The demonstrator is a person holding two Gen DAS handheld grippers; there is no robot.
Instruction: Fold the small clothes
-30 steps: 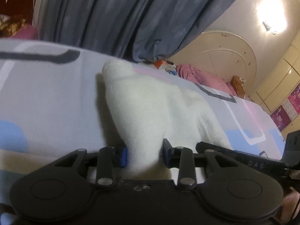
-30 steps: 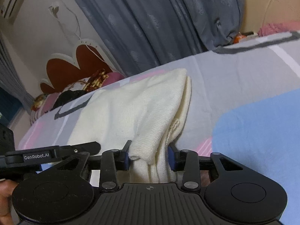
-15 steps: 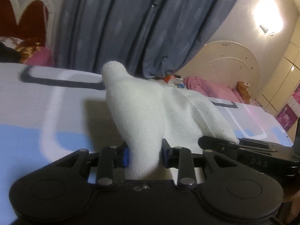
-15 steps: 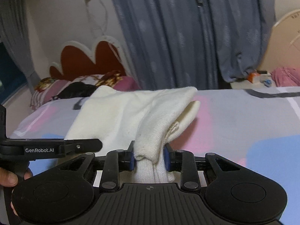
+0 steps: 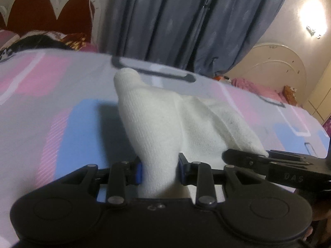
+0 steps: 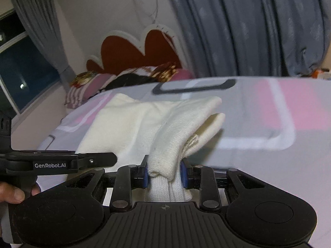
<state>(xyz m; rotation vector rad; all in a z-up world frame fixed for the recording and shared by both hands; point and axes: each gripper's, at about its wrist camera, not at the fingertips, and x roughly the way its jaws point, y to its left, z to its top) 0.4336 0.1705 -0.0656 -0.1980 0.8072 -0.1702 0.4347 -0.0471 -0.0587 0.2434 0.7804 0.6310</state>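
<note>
A small cream knitted garment (image 5: 186,124) hangs stretched between my two grippers above the patterned bedsheet (image 5: 51,107). My left gripper (image 5: 159,170) is shut on one bunched corner of it. My right gripper (image 6: 165,174) is shut on the other folded corner of the garment (image 6: 144,124). The right gripper's finger shows at the right of the left wrist view (image 5: 248,159). The left gripper's arm shows at the left of the right wrist view (image 6: 72,163), with a hand below it.
The bed has a grey, pink and blue sheet (image 6: 269,113). A red scalloped headboard (image 6: 140,51) with pillows (image 6: 128,78) stands at its far end. Grey curtains (image 5: 186,20) hang behind. A second bed with pink bedding (image 5: 254,84) stands at the right.
Both grippers have swung round with the garment still held between them; the headboard has come into both views. The garment now sits lower, near the sheet.
</note>
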